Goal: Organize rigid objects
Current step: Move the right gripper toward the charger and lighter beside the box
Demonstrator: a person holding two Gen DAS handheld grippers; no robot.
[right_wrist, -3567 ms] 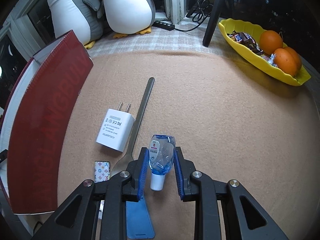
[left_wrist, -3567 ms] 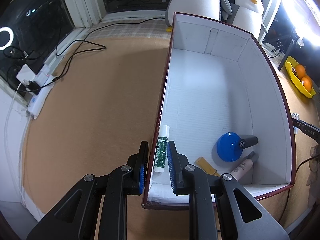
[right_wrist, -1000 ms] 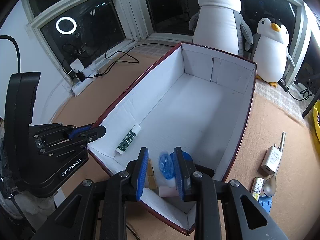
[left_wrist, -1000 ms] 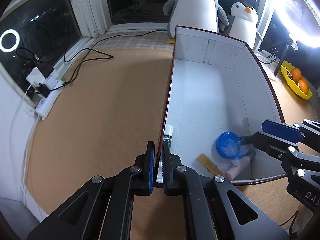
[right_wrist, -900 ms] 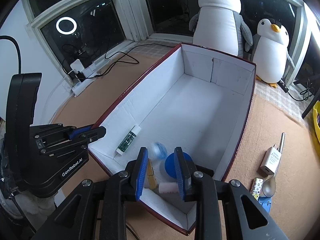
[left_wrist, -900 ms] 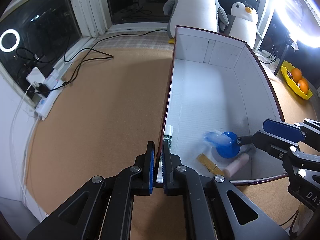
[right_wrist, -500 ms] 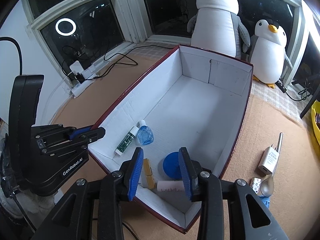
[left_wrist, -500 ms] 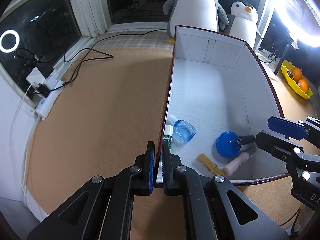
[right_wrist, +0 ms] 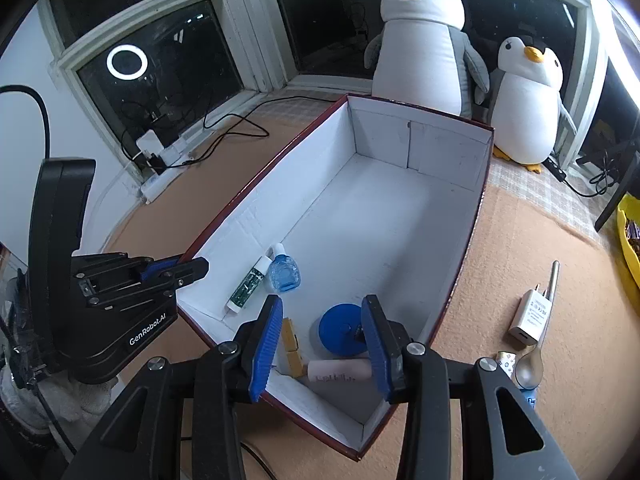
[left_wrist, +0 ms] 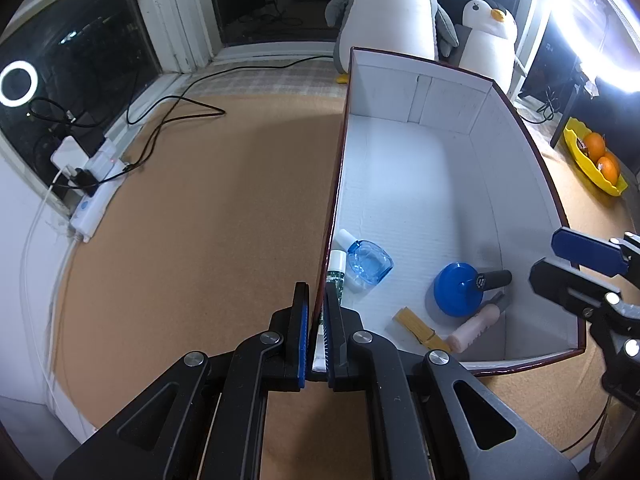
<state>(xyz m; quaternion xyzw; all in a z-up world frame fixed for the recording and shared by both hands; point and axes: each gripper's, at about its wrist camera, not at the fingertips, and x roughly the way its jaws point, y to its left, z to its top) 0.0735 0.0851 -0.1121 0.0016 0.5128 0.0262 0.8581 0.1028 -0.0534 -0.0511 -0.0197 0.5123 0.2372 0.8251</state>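
Bottle (right_wrist: 283,273) of clear blue lies inside the box (right_wrist: 472,216), apart from the right tongs (right_wrist: 320,344), just opening, empty; left tongs (left_wrist: 316,320) pinch the box wall.

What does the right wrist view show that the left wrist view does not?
Only the right wrist view shows the white charger, the spoon beside it and a small packet, all outside the box. Only the left wrist view shows the oranges in the yellow dish. Both show the box, the blue bottle in it, and two plush penguins.
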